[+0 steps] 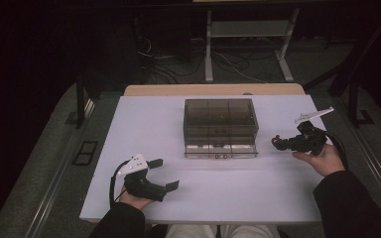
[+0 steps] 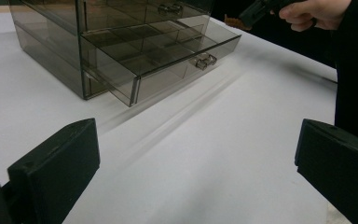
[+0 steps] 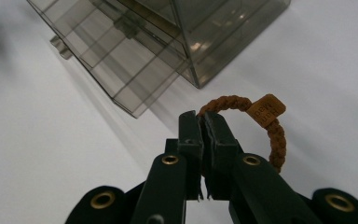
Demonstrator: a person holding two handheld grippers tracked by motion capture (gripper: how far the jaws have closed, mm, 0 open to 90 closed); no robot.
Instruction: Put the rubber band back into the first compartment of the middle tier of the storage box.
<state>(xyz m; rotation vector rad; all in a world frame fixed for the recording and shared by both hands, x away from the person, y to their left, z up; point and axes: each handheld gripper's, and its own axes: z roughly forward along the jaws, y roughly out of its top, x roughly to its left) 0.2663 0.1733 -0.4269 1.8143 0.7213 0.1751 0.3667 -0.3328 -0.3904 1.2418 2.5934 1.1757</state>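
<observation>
High view first: I see the white table (image 1: 129,124) with a smoky transparent drawer box (image 1: 220,119) standing near its middle, its bottom drawer (image 1: 221,150) pulled out toward me. My left gripper (image 1: 164,173) sits low at the near left of the table, held in the left hand (image 1: 138,194), its jaws spread wide with nothing between them, well apart from the box. My right gripper (image 1: 276,143) is out to the right of the open drawer, carried in the right hand (image 1: 323,157) and pointing toward the box; something small and reddish-brown shows at its tip, too small here to make out. Left gripper view: the two black jaws stand far apart at the bottom corners with bare table between them, and the drawer box (image 2: 112,42) rises ahead to the left with its drawer (image 2: 163,56) open and its compartments looking bare; the right hand (image 2: 314,11) shows at the top right. Right gripper view: my jaws are pressed together on a braided brown cord loop (image 3: 270,128) with a small tan tag (image 3: 265,111), which curls out to the right of the jaws above the table, just beside the corner of the box (image 3: 223,32) and the open drawer (image 3: 116,65).
</observation>
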